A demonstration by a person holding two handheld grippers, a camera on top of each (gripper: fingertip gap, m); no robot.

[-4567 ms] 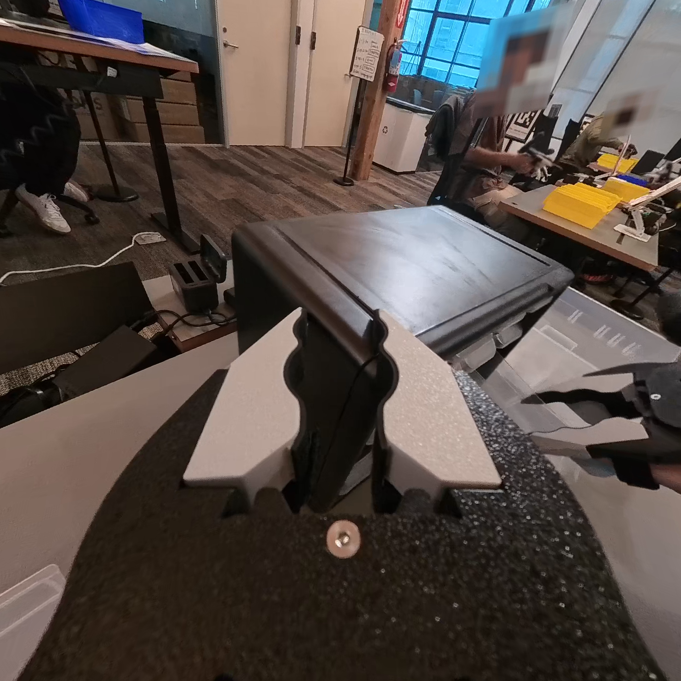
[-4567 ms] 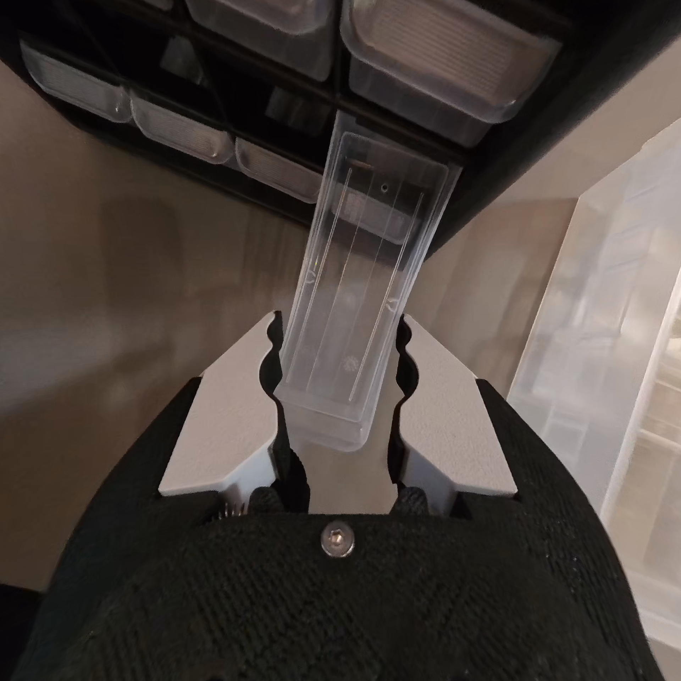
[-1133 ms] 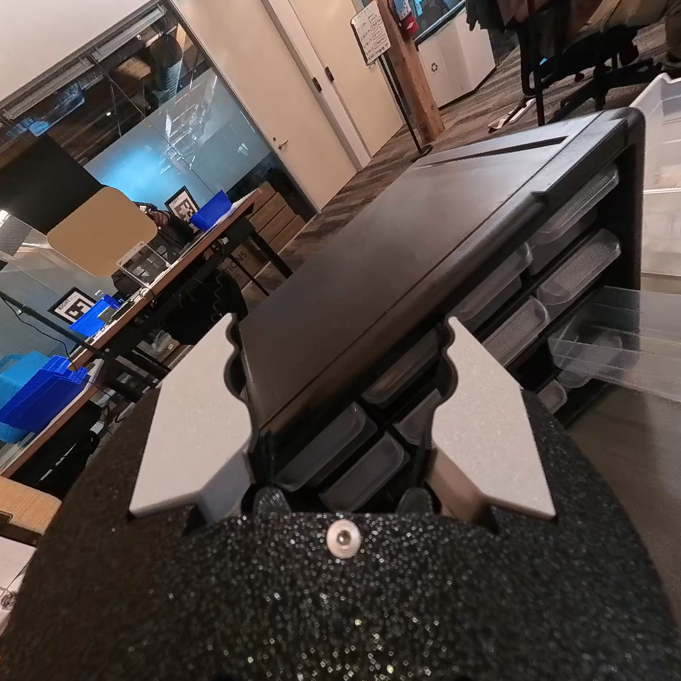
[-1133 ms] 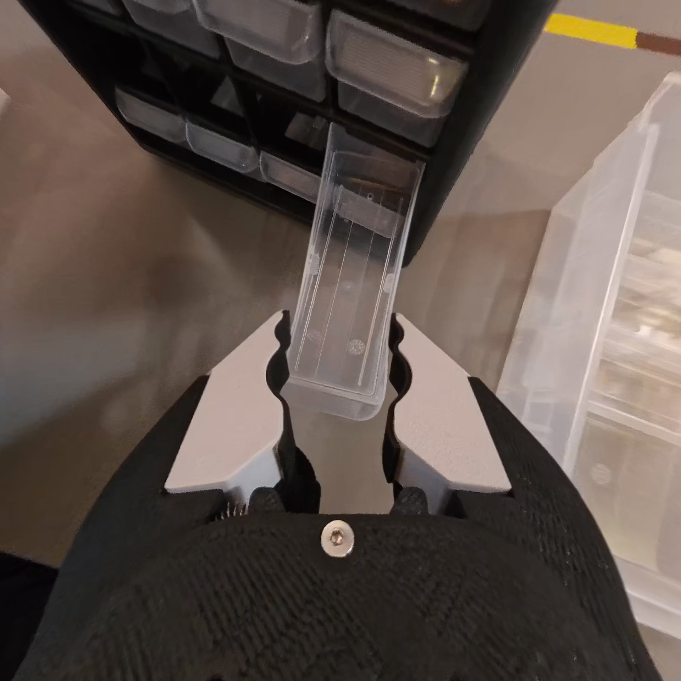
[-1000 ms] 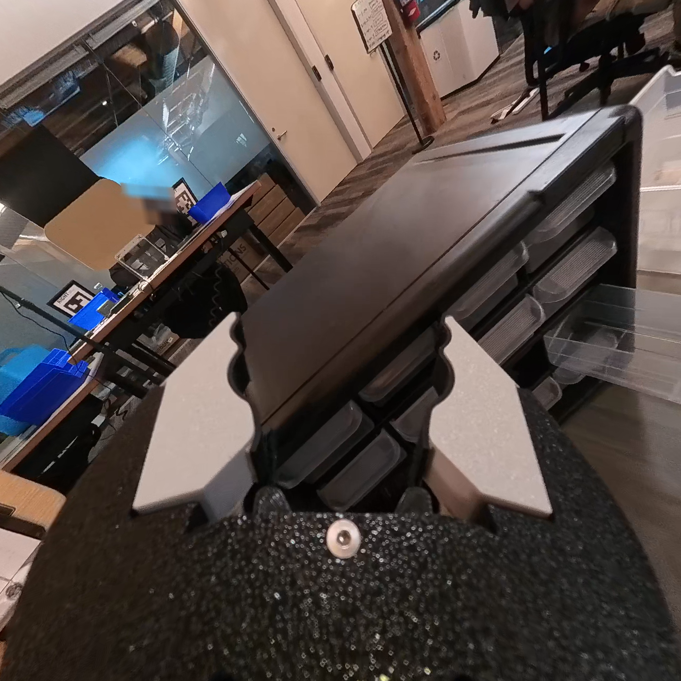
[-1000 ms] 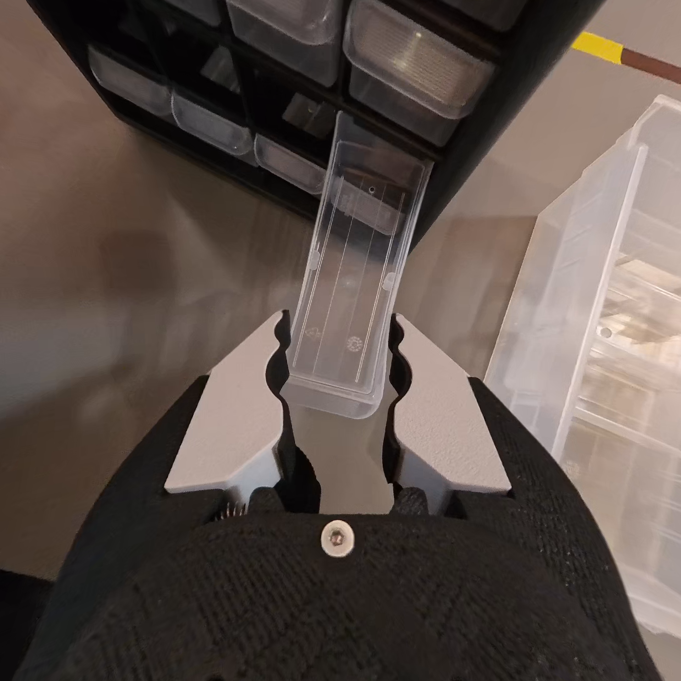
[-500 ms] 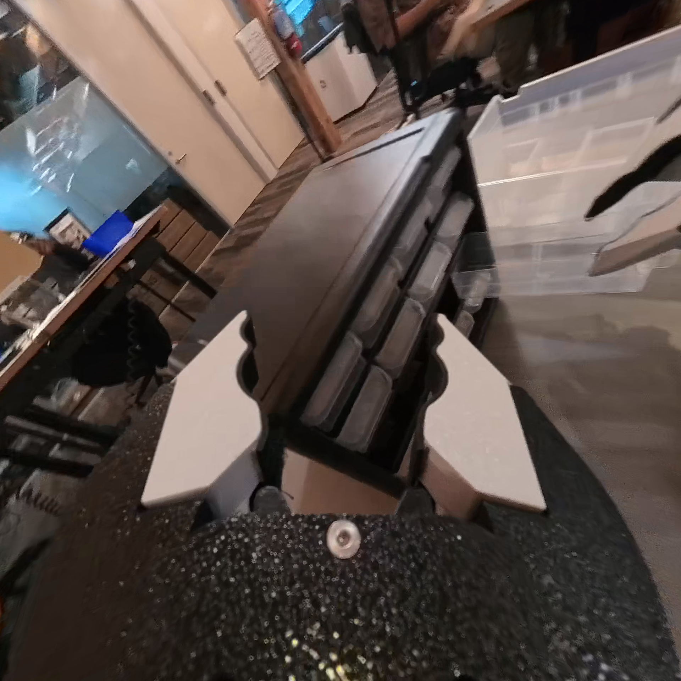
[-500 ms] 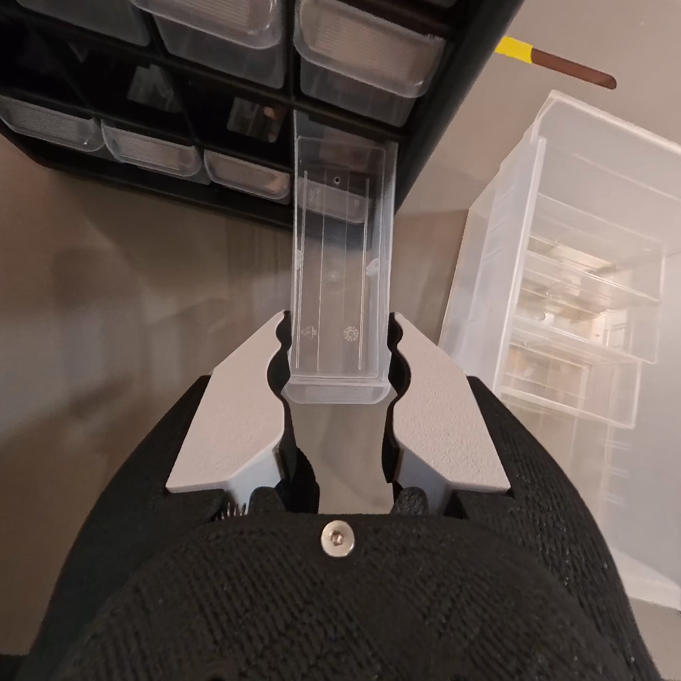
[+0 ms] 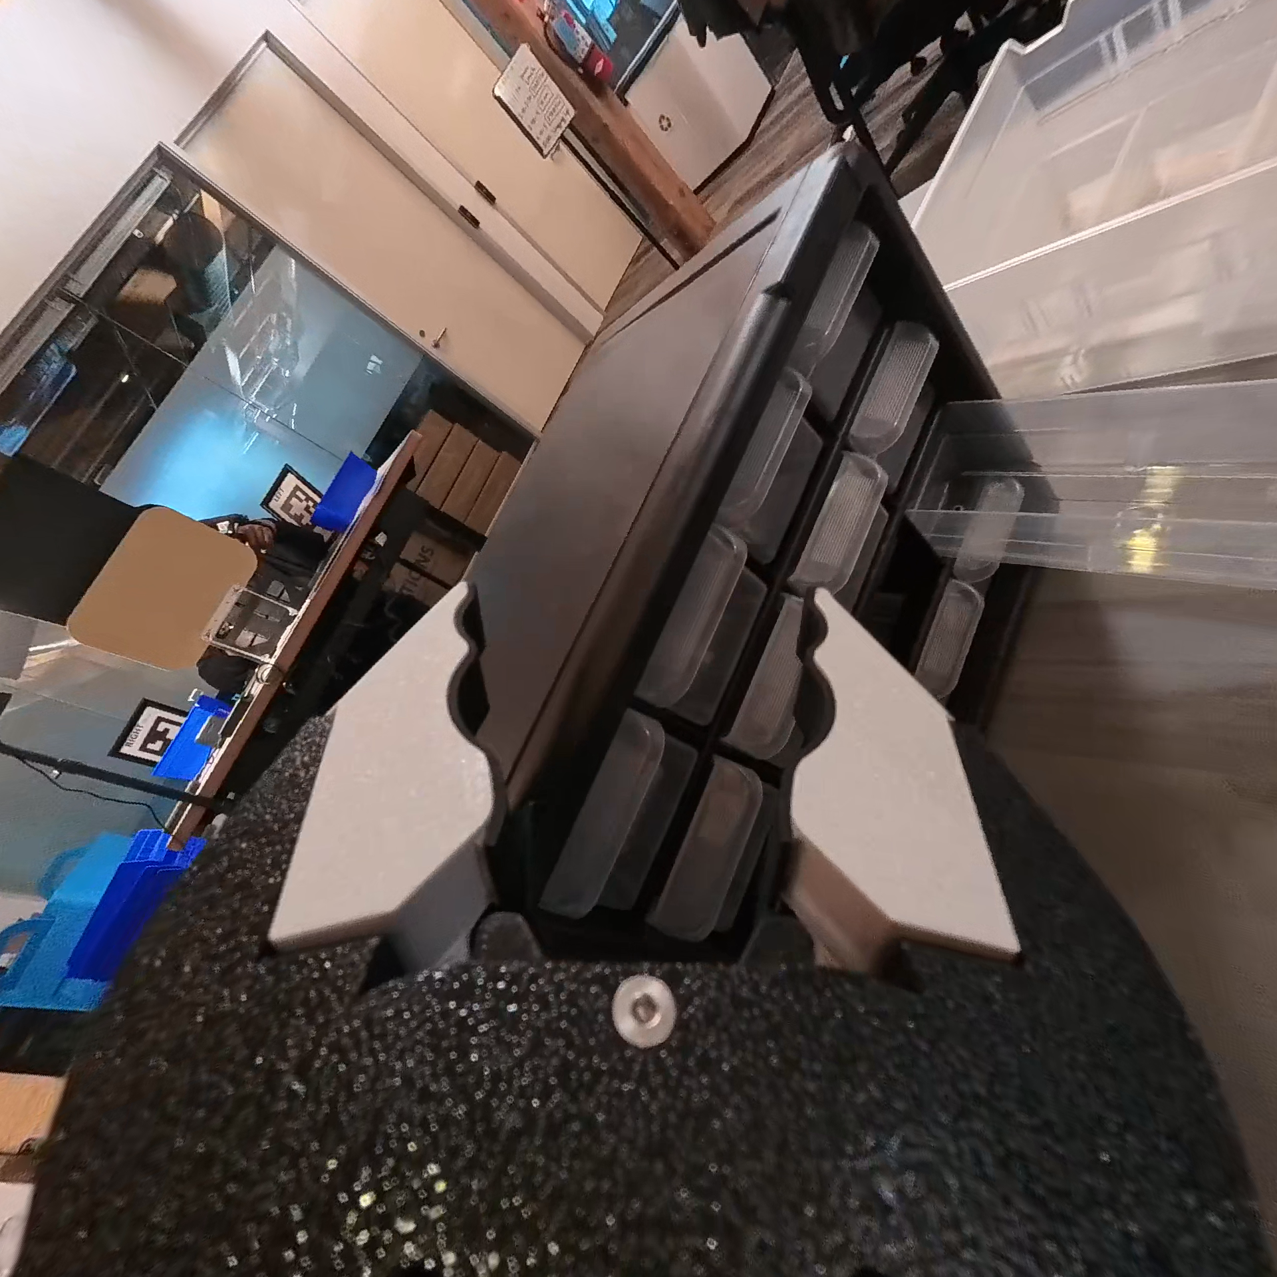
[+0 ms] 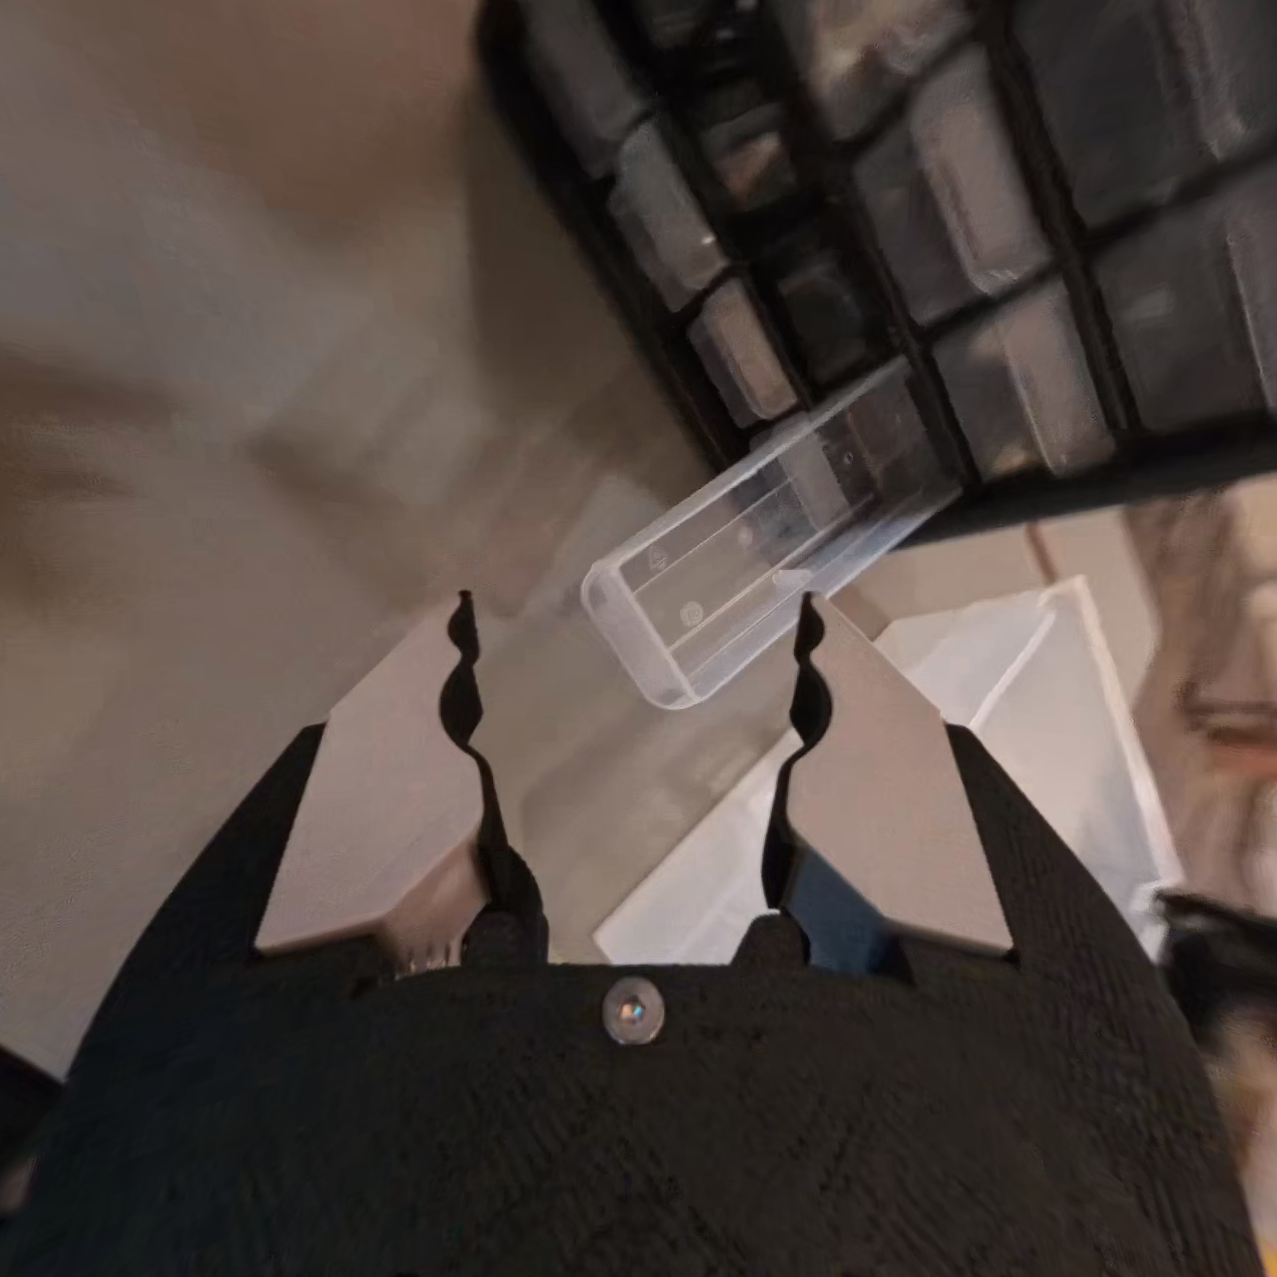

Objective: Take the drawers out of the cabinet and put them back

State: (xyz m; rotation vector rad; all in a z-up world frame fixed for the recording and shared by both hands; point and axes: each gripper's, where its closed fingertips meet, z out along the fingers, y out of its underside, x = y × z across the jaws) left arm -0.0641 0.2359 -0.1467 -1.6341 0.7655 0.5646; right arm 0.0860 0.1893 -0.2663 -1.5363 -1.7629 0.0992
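Observation:
The black cabinet (image 9: 622,414) with small clear drawers stands on the tan table; it also shows in the right wrist view (image 10: 1036,207). One clear drawer (image 10: 746,553) sticks far out of a slot at the cabinet's lower right corner; it also shows in the left wrist view (image 9: 1105,504). My right gripper (image 10: 634,598) is open and empty, and the drawer's front end lies just beyond its right fingertip. My left gripper (image 9: 642,601) is open, and its fingers straddle the cabinet's near top front corner.
A large clear plastic storage bin (image 9: 1140,207) stands close to the cabinet's right side, and also shows in the right wrist view (image 10: 1002,725). The tan table (image 10: 207,345) stretches left of the cabinet. Desks with blue bins (image 9: 90,919) stand far off at the left.
My right gripper has opened and let go of the clear drawer, and has turned and drawn back from it. The drawer stays sticking out of the cabinet. My left gripper has rolled but stays open.

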